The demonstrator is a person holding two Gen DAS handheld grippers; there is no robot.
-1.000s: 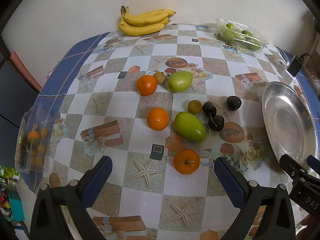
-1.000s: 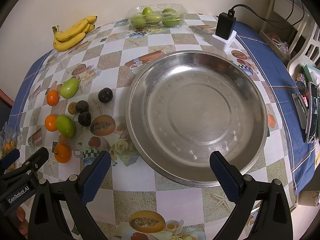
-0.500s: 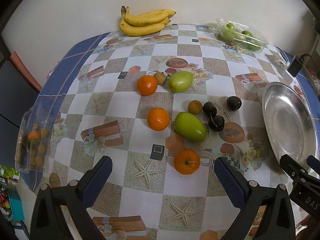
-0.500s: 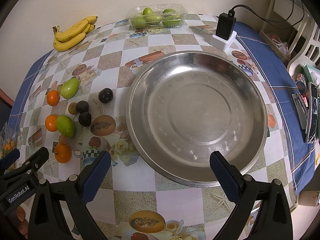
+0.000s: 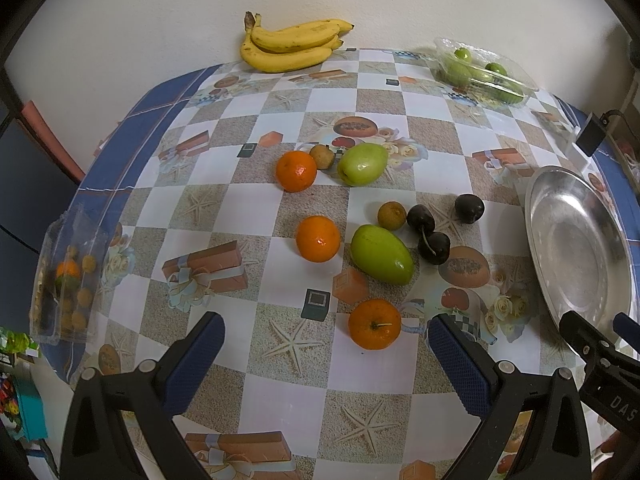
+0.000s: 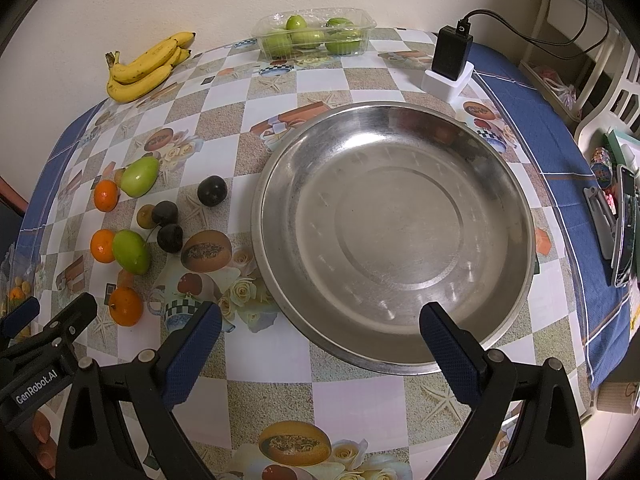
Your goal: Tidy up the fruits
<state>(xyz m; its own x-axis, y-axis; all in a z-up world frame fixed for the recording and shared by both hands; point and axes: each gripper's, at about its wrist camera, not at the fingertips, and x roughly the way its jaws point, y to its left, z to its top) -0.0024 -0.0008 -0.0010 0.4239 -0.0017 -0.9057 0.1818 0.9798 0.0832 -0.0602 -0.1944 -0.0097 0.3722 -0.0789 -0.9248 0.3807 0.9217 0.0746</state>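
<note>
Loose fruit lies on the patterned tablecloth: three oranges, the nearest (image 5: 374,329) just beyond my left gripper (image 5: 322,344), which is open and holds nothing. Two green mangoes (image 5: 381,254) (image 5: 363,164), three dark plums (image 5: 433,247) and two small brown fruits (image 5: 391,215) lie further out. A big steel bowl (image 6: 276,184) stands to the right, bare inside. My right gripper (image 6: 320,334) hovers open over its near rim. The same fruits show left of the bowl in the right wrist view, the nearest orange (image 6: 125,306) among them.
Bananas (image 5: 292,46) lie by the back wall, next to a clear box of green fruit (image 5: 482,70). A clear box of small fruit (image 5: 66,276) sits at the table's left edge. A black charger (image 6: 452,58) on a white block stands behind the bowl; a phone (image 6: 626,226) lies off to the right.
</note>
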